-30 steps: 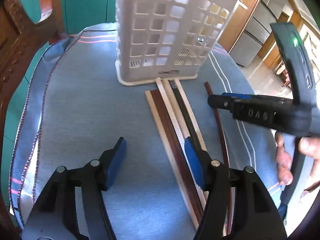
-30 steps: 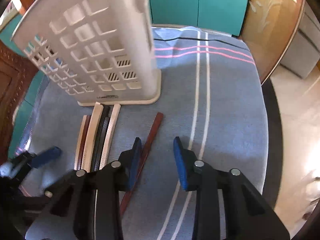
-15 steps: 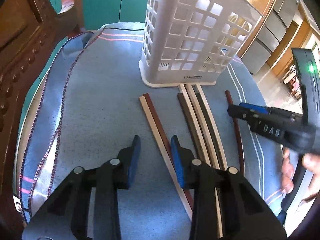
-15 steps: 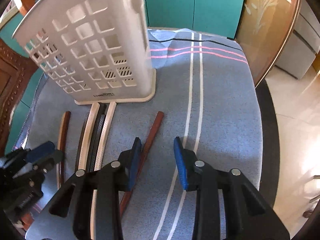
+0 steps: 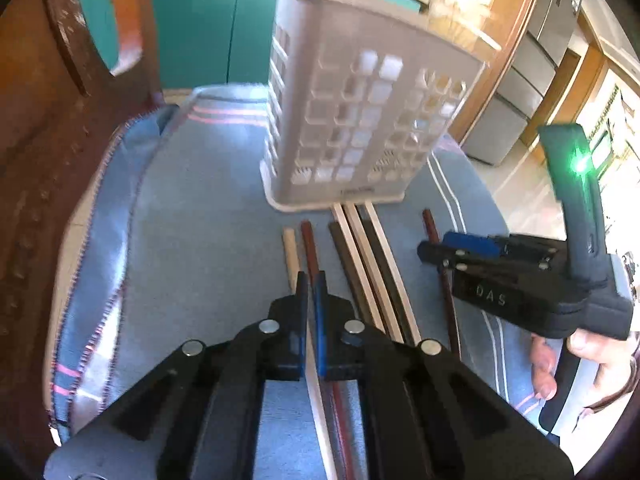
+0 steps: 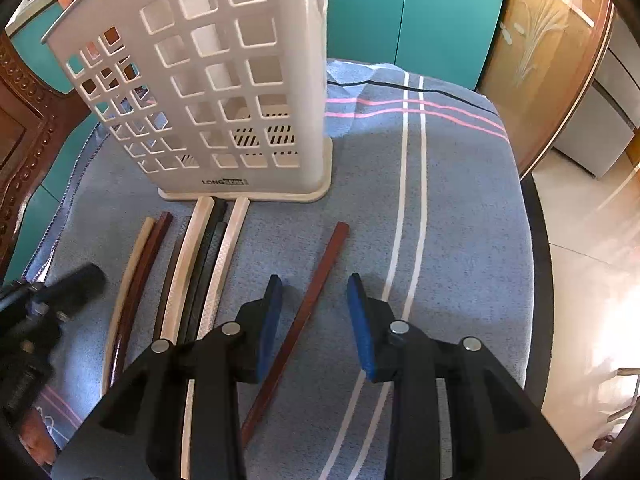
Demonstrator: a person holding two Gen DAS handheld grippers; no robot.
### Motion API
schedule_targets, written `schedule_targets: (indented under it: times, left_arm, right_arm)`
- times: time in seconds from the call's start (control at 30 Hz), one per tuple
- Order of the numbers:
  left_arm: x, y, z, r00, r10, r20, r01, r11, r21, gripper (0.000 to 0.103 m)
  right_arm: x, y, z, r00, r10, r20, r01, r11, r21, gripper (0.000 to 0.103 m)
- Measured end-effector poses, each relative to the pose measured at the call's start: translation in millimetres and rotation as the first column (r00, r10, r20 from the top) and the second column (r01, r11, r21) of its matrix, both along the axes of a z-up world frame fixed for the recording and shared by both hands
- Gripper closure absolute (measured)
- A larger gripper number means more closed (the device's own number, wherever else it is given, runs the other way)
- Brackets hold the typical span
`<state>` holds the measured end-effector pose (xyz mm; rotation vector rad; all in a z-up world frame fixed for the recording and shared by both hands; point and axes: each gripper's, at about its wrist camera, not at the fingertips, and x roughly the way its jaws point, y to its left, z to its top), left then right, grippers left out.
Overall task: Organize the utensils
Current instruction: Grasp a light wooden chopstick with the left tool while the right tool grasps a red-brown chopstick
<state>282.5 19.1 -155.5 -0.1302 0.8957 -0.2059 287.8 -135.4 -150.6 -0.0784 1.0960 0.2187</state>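
Several chopsticks lie on a blue cloth in front of a white slotted utensil basket [image 5: 360,120], also in the right wrist view [image 6: 224,92]. My left gripper [image 5: 310,284] is nearly shut over a cream and red-brown chopstick pair [image 5: 300,248]; whether it grips them I cannot tell. The pair also shows in the right wrist view [image 6: 140,264]. A bundle of cream and dark chopsticks [image 6: 204,268] lies beside them. My right gripper [image 6: 314,300] is open, its jaws straddling a lone red-brown chopstick [image 6: 316,284].
The blue striped cloth [image 6: 440,240] covers a round table. A carved wooden chair [image 5: 48,160] stands at the left. Teal cabinets [image 6: 420,12] are behind. The floor drops off at the right edge [image 6: 580,280].
My left gripper moved left over the cream and red-brown pair and closed from wide open to nearly shut. The right gripper shifted so the lone chopstick lies between its jaws.
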Motion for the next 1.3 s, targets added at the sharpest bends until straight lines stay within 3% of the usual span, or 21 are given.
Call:
schedule_targets:
  times: [0.13,0.23,0.27,0.4,0.6,0.67,0.73,0.83,0.9,1.0,1.17,1.3]
  left_arm:
    - [11.4,1.3,-10.3,0.999,0.029,-0.045,-0.027,0.999,0.027,0.098]
    - [11.1,-2.2,-12.2,0.998,0.026,-0.056,-0.024,0.999,0.025,0.076]
    - [11.3,-2.5,-11.9,0.998,0.027,-0.054,-0.025,0.999,0.030,0.075]
    - [29.2,-11.8,-23.8,0.993,0.064,-0.100,-0.050,0.989,0.137,0.074]
    - [42.7,-22.2,-24.4,0.991,0.104,-0.090,-0.082,0.972,0.218,0.075]
    - [42.3,-31.3,-24.2,0.993,0.082,-0.084,-0.061,0.971,0.231,0.094]
    - [42.4,-38.0,-23.5,0.994,0.075,-0.078,-0.054,0.968,0.244,0.095]
    - [41.4,-36.4,-22.0,0.994,0.074,-0.080,-0.057,0.978,0.202,0.096]
    - [37.2,-36.4,-21.2,0.994,0.063,-0.084,-0.048,0.983,0.176,0.096]
    - [29.9,-38.6,-22.0,0.996,0.060,-0.073,-0.044,0.978,0.203,0.096]
    - [17.8,-49.4,-18.4,0.995,0.073,-0.068,-0.055,0.971,0.233,0.096]
    - [8.2,-52.3,-18.4,0.995,0.064,-0.071,-0.045,0.971,0.235,0.096]
  right_arm:
    - [7.6,-6.0,-2.1,1.000,0.000,0.005,0.000,1.000,-0.011,0.069]
    - [4.2,-4.4,0.4,1.000,0.001,0.014,0.000,0.999,-0.032,0.069]
    - [4.7,-4.2,0.3,1.000,0.001,0.017,0.000,0.999,-0.040,0.068]
    - [4.0,2.5,-1.5,1.000,-0.001,0.022,0.002,0.998,-0.060,0.068]
    - [4.3,11.1,-1.6,0.999,-0.015,0.035,0.018,0.996,-0.084,0.068]
    - [0.4,23.7,-3.0,0.999,-0.004,0.053,0.010,0.993,-0.117,0.069]
    - [-1.0,32.1,-3.1,0.998,0.021,0.056,-0.014,0.991,-0.130,0.090]
    - [-1.7,34.6,-0.9,0.999,0.025,0.031,-0.023,0.998,-0.060,0.096]
    - [-1.9,31.6,3.4,0.999,0.023,0.028,-0.023,1.000,0.005,0.096]
    - [-5.1,26.3,13.2,0.999,0.016,0.050,-0.017,0.999,0.033,0.096]
    - [-2.5,19.0,1.9,1.000,-0.008,0.015,0.008,1.000,0.004,0.096]
    - [-6.7,26.9,0.4,0.999,0.006,0.046,-0.004,0.999,-0.046,0.096]
